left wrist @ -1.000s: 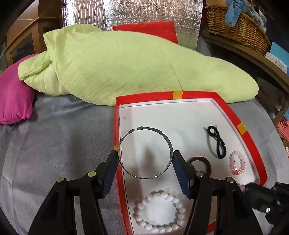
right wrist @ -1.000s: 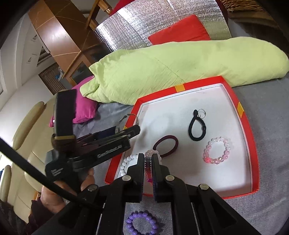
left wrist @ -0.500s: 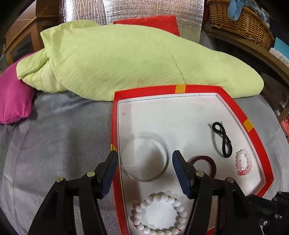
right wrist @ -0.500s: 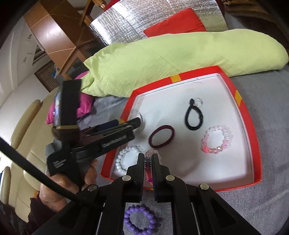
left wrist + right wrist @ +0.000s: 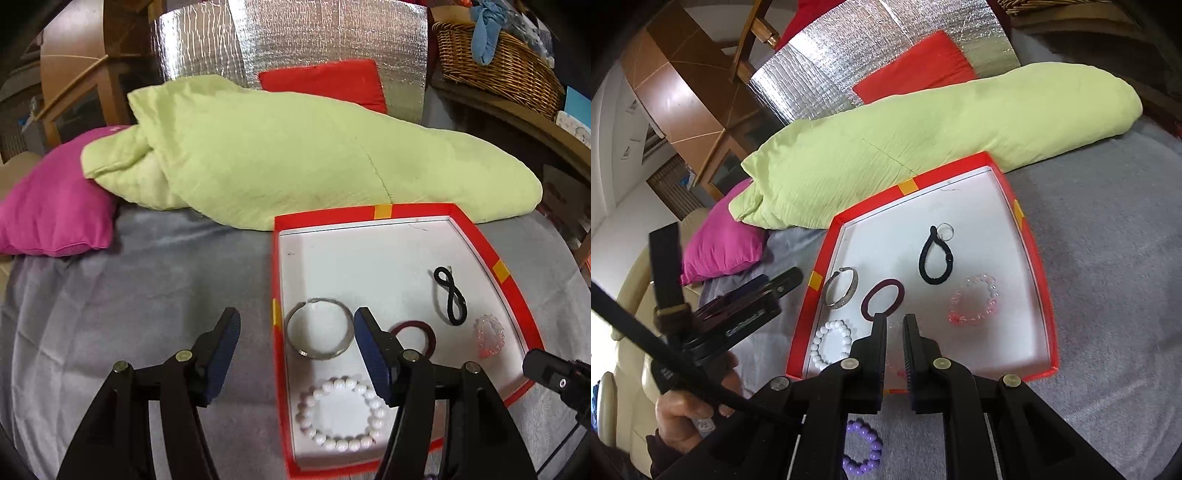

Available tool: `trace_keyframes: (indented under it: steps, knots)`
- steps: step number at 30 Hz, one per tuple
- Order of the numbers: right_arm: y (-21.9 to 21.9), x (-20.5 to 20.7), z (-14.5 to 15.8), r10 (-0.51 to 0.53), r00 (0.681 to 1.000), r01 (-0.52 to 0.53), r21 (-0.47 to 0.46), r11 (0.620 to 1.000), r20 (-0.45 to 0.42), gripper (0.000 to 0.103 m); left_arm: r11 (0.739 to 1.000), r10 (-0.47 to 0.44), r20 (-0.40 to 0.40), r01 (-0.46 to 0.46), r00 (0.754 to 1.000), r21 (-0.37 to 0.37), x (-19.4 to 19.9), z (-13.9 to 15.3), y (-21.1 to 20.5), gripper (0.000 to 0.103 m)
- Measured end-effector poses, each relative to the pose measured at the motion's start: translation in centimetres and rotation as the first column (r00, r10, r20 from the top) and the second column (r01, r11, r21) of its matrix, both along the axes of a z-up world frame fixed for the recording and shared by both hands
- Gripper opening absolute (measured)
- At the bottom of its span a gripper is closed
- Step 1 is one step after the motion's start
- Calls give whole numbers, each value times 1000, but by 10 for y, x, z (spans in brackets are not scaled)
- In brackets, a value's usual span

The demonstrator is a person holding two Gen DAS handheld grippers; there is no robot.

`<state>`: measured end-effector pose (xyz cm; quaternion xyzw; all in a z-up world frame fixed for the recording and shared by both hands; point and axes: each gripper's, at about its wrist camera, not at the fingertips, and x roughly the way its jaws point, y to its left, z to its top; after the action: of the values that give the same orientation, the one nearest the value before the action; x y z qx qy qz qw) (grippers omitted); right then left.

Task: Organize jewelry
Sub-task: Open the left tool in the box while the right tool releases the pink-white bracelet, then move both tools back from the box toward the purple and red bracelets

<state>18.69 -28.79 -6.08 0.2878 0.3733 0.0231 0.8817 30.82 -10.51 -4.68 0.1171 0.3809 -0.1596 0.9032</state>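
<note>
A red-rimmed white tray (image 5: 275,277) (image 5: 1039,277) lies on the grey cover. In it are a silver bangle (image 5: 321,355) (image 5: 851,291), a white bead bracelet (image 5: 341,445) (image 5: 833,325), a maroon hair tie (image 5: 430,338) (image 5: 882,282), a black hair tie (image 5: 452,306) (image 5: 921,262) and a pink bead bracelet (image 5: 480,332) (image 5: 967,319). My left gripper (image 5: 295,314) (image 5: 783,282) hovers over the tray's left rim, its jaws opening, with nothing held. My right gripper (image 5: 895,321) is over the tray's near edge, jaws almost together. A faint pink blur shows in the slit; I cannot tell what it is.
A purple bead bracelet (image 5: 877,448) lies on the grey cover in front of the tray. A green quilt (image 5: 295,158) and a magenta cushion (image 5: 55,206) lie behind, with a wicker basket (image 5: 498,66) on a shelf at the right. A hand (image 5: 683,417) holds the left gripper.
The silver bangle left the left gripper's jaws and dropped flat into the tray; that gripper drew back to the left. Beads that stuck out above the right fingertips no longer show there.
</note>
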Motion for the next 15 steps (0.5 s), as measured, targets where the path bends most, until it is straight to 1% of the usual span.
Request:
trace_keyframes:
  steps: [2,6,8,9,15]
  knots:
    - [0,-3,2,1,1000,-1,3,1000,-4,12,1000,8,21,-9,1000,18,-10,5,2,70]
    - [0,-10,8,8,1000,-8,21,1000,-4,13,998,22,54,-25,998,55,-26,8,10,71]
    - [0,-15,12,6,1000,-6,22,1000,6,22,997,28,61,-33,998,74,-33,8,16,71]
    - [1,-18,14,4,1000,-4,22,1000,12,24,996,31,62,-36,998,84,-38,8,20,71]
    - [6,-31,24,-1,999,0,18,1000,33,24,992,50,61,-56,997,115,-66,8,44,71]
